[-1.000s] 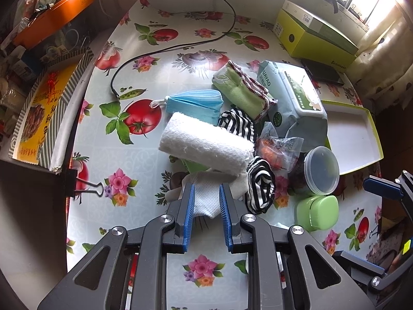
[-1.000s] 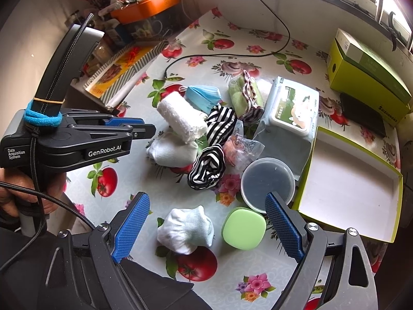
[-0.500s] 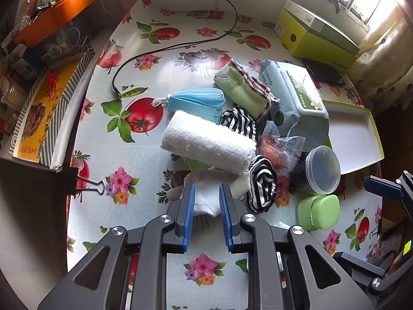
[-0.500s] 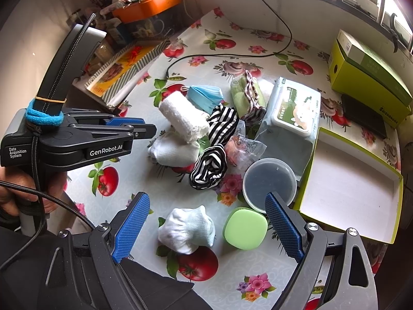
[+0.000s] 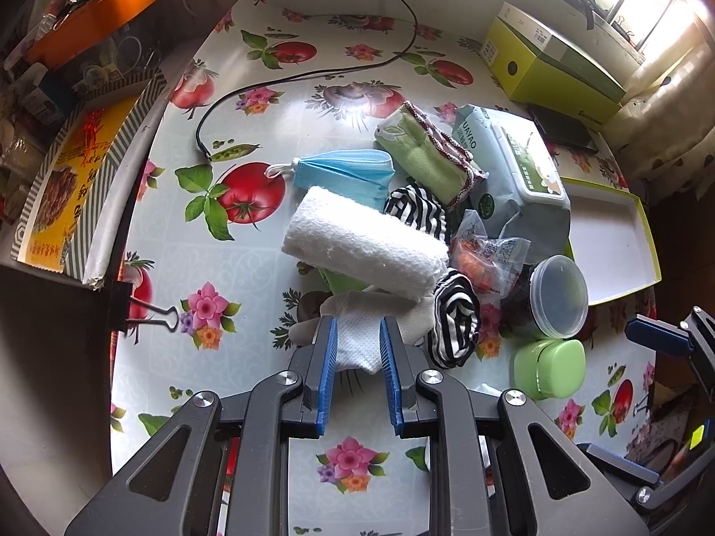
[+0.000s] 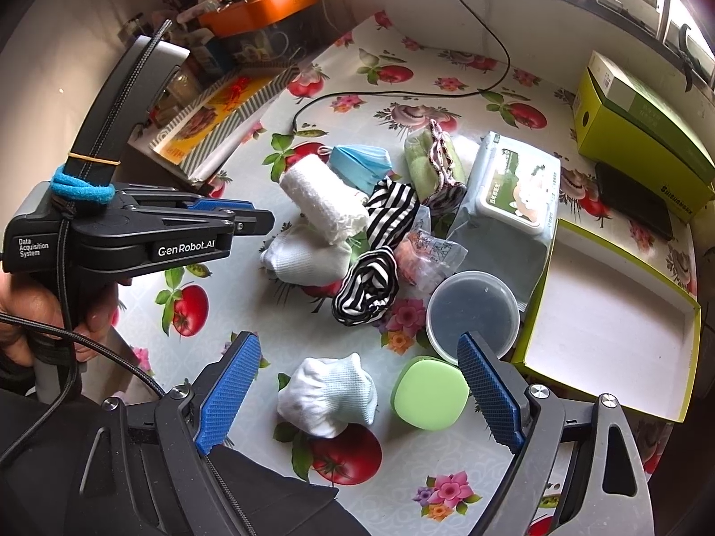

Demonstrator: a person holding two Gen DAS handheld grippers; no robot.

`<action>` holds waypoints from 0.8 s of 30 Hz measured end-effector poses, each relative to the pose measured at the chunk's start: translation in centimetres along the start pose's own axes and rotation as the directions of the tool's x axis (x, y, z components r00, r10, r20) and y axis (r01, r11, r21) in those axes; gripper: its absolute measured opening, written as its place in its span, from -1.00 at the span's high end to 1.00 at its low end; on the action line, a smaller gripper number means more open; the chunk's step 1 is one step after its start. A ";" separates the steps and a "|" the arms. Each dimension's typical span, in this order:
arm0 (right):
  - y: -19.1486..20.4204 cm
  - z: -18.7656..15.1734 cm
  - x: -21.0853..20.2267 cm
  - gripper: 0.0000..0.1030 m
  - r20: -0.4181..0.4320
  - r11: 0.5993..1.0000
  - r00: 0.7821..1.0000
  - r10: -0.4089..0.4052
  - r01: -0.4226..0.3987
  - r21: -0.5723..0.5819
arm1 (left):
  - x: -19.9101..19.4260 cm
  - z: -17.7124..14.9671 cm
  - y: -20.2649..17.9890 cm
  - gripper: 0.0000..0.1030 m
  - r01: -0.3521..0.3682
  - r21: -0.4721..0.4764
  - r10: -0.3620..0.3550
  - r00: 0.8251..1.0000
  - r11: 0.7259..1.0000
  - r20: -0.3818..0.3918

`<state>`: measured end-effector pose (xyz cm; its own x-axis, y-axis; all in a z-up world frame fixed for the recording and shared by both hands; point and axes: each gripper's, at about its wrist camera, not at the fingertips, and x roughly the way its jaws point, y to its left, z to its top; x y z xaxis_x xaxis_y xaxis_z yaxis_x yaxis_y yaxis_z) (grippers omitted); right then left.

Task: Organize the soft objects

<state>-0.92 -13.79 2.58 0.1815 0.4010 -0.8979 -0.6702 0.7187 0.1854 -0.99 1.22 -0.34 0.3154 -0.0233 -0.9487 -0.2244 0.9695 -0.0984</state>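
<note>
1. At the bottom of the left wrist view, the left tool (image 5: pixel 357 348) stands narrowly parted, its blue pads closed on a white sock (image 5: pixel 357 335) lying on the table (image 5: pixel 178 241); the sock's near edge is hidden behind the pads.
2. At the bottom of the right wrist view, the right tool (image 6: pixel 357 384) gapes wide and grips nothing; a second white sock (image 6: pixel 328 395) and a green case (image 6: pixel 429 393) lie between its pads.
3. Mid-frame, a rolled white towel (image 5: pixel 364 241) overlies a striped cloth (image 5: pixel 451 326).
4. Farther right, the white tray (image 6: pixel 603 326) is partly cut off.
</note>
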 end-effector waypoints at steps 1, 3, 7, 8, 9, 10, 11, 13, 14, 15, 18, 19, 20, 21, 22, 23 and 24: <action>0.0 0.0 0.0 -0.74 0.000 1.000 1.000 0.000 0.000 0.000 | 0.0 0.0 0.0 0.60 0.002 0.000 -0.002 1.000 1.000 -0.002; -0.1 0.0 0.0 -0.73 -0.001 1.000 1.000 0.000 0.000 0.001 | 0.0 0.0 0.0 0.60 0.009 -0.005 -0.009 1.000 1.000 -0.005; -0.1 0.0 0.0 -0.72 -0.001 1.000 1.000 0.000 0.000 0.002 | -0.1 0.0 0.1 0.60 0.021 -0.015 -0.021 1.000 1.000 -0.005; 0.0 0.0 0.0 -0.72 -0.001 1.000 1.000 0.000 0.000 0.002 | -0.1 0.0 0.1 0.60 0.020 -0.017 -0.020 1.000 1.000 -0.004; -0.3 0.0 -0.1 -0.71 -0.001 1.000 1.000 0.000 0.000 0.001 | -0.1 0.0 0.1 0.60 0.020 -0.019 -0.020 1.000 1.000 -0.003; -0.2 0.0 -0.1 -0.71 -0.001 1.000 1.000 0.000 0.000 0.001 | -0.1 0.0 0.1 0.60 0.022 -0.023 -0.022 1.000 0.999 -0.003; -0.2 0.0 0.0 -0.71 -0.003 1.000 1.000 -0.001 0.001 0.004 | -0.2 0.1 0.2 0.60 0.025 -0.027 -0.025 1.000 0.999 -0.002; 0.0 0.0 0.0 -0.71 -0.001 1.000 1.000 -0.002 0.002 0.008 | -0.2 0.1 0.3 0.57 0.027 -0.030 -0.027 1.000 0.999 0.001; 0.1 0.0 0.0 -0.71 0.000 1.000 1.000 -0.002 0.002 0.009 | -0.3 0.2 0.3 0.57 0.028 -0.034 -0.028 1.000 0.999 0.003; 0.2 0.0 0.1 -0.71 0.000 1.000 1.000 -0.002 0.002 0.009 | -0.3 0.2 0.4 0.57 0.030 -0.038 -0.030 1.000 0.999 0.004; 0.1 0.0 0.0 -0.69 -0.001 1.000 1.000 0.001 -0.001 0.007 | -0.2 0.2 0.5 0.57 0.032 -0.040 -0.032 0.999 0.999 0.002; 0.2 0.0 0.1 -0.68 -0.003 1.000 1.000 0.005 -0.005 0.004 | -0.2 0.2 0.5 0.57 0.032 -0.039 -0.032 0.999 0.999 0.002; 0.4 0.0 0.2 -0.66 -0.006 1.000 1.000 0.010 -0.010 -0.003 | -0.1 0.2 0.6 0.57 0.031 -0.038 -0.031 1.000 0.999 0.001; 0.2 0.0 0.1 -0.63 -0.010 1.000 1.000 0.015 -0.015 -0.008 | -0.1 0.2 0.6 0.57 0.031 -0.036 -0.031 1.000 0.999 -0.001; 0.2 0.1 0.4 -0.62 -0.015 1.000 1.000 0.020 -0.020 -0.017 | 0.0 0.1 0.6 0.57 0.030 -0.037 -0.030 1.000 0.999 -0.002; 0.3 0.1 0.6 -0.59 -0.021 0.999 0.999 0.025 -0.026 -0.028 | 0.0 0.1 0.7 0.57 0.027 -0.039 -0.027 1.000 0.999 -0.003; 0.2 0.2 0.7 -0.57 -0.026 0.999 0.999 0.031 -0.032 -0.036 | 0.1 0.0 0.8 0.57 0.025 -0.043 -0.025 1.000 0.999 -0.005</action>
<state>-0.77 -13.29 2.10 0.1415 0.4082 -0.9019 -0.7014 0.6843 0.1997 -1.15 1.97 -0.48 0.3168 -0.0490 -0.9472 -0.2560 0.9572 -0.1351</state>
